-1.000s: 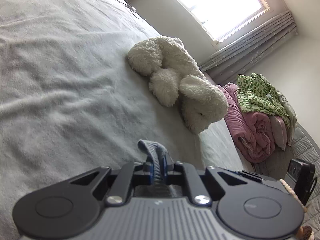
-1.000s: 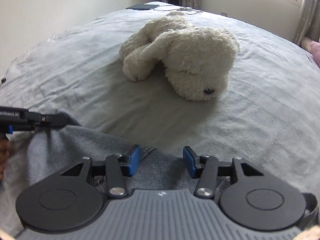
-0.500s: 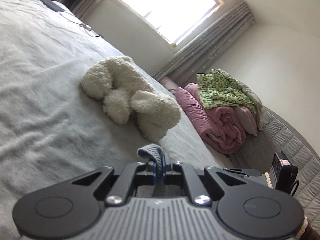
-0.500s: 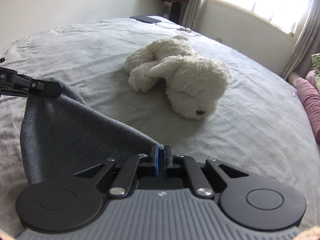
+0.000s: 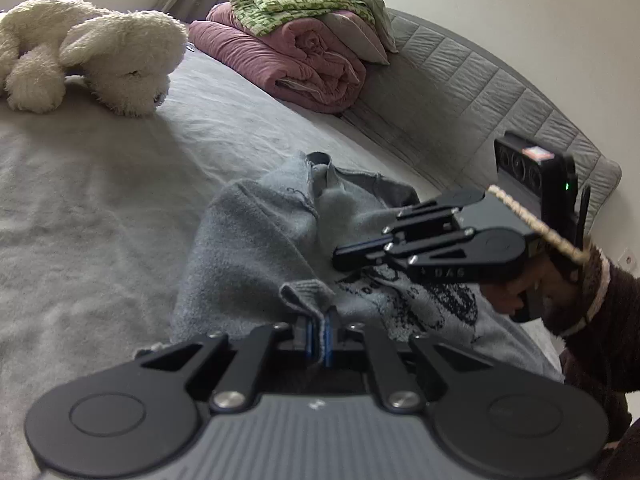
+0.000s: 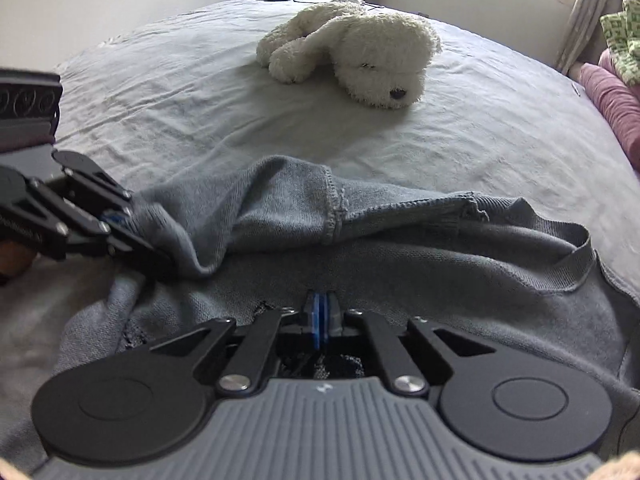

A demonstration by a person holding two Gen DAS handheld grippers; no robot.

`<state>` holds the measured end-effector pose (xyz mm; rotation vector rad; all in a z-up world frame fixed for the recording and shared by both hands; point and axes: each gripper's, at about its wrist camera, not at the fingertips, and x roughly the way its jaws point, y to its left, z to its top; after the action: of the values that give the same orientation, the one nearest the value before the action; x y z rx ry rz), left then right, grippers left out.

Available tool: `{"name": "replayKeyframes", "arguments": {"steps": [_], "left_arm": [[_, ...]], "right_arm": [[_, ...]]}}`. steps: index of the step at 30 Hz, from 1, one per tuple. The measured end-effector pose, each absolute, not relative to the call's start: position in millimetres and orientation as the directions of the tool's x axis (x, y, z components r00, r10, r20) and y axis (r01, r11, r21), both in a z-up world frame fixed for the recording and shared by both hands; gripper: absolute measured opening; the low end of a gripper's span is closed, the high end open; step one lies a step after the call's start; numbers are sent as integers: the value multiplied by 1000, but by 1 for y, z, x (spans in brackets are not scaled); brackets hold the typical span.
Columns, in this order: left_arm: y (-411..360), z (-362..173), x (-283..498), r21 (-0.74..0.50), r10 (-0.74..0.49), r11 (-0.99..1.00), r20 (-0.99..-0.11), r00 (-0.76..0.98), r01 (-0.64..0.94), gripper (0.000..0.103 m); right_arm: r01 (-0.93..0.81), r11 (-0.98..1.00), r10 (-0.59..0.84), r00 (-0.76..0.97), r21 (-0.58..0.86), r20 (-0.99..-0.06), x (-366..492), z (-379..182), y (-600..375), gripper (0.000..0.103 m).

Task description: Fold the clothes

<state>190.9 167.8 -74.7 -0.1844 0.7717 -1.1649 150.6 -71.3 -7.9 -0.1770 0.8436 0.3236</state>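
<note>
Left wrist view: one grey sweatshirt (image 5: pixel 256 240) lay rumpled across the frame's centre on the bed (image 5: pixel 80 200). The left tongs (image 5: pixel 319 334) were clamped on a fold of it at lower centre. The right tongs (image 5: pixel 340 254) at mid right looked closed, whether on cloth was unclear. One plush dog (image 5: pixel 112 56) sat upper left, one pink quilt (image 5: pixel 304 64) at top centre.

Right wrist view: the right tongs (image 6: pixel 320 320) were pressed together at lower centre; any cloth between them was hard to make out. The sweatshirt's printed front was mostly hidden beneath them. The left tongs (image 6: pixel 132 228) gripped the sweatshirt at mid left.
</note>
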Motion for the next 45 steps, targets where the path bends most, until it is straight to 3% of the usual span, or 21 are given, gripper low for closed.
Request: {"name": "replayKeyframes", "arguments": {"steps": [5, 7, 13, 16, 28, 34, 41, 45], "left_arm": [[170, -73, 189, -519, -884, 394, -438, 160, 759, 6], [169, -69, 186, -519, -900, 354, -415, 133, 777, 6], [184, -48, 165, -534, -986, 76, -163, -15, 842, 6], [190, -42, 160, -527, -995, 9, -85, -42, 850, 5], [181, -44, 152, -500, -989, -4, -124, -76, 866, 6], [197, -43, 171, -551, -997, 76, -63, 49, 831, 6], [215, -52, 195, -635, -951, 285, -96, 293, 718, 6], [229, -56, 204, -674, -907, 366, -104, 409, 641, 6]], "right_arm": [[-308, 951, 228, 654, 22, -722, 157, 22, -82, 28], [-286, 957, 231, 668, 43, -707, 165, 30, -82, 43], [-200, 977, 188, 672, 70, -716, 199, 39, -82, 46], [-146, 980, 198, 638, 136, -744, 216, 38, -85, 46], [4, 997, 65, 576, 82, -815, 226, 39, -97, 46], [113, 971, 103, 603, 212, -791, 211, 36, -140, 46], [184, 899, 214, 608, 397, -765, 215, 16, -165, 46], [190, 887, 233, 602, 421, -763, 219, 9, -164, 46]]}}
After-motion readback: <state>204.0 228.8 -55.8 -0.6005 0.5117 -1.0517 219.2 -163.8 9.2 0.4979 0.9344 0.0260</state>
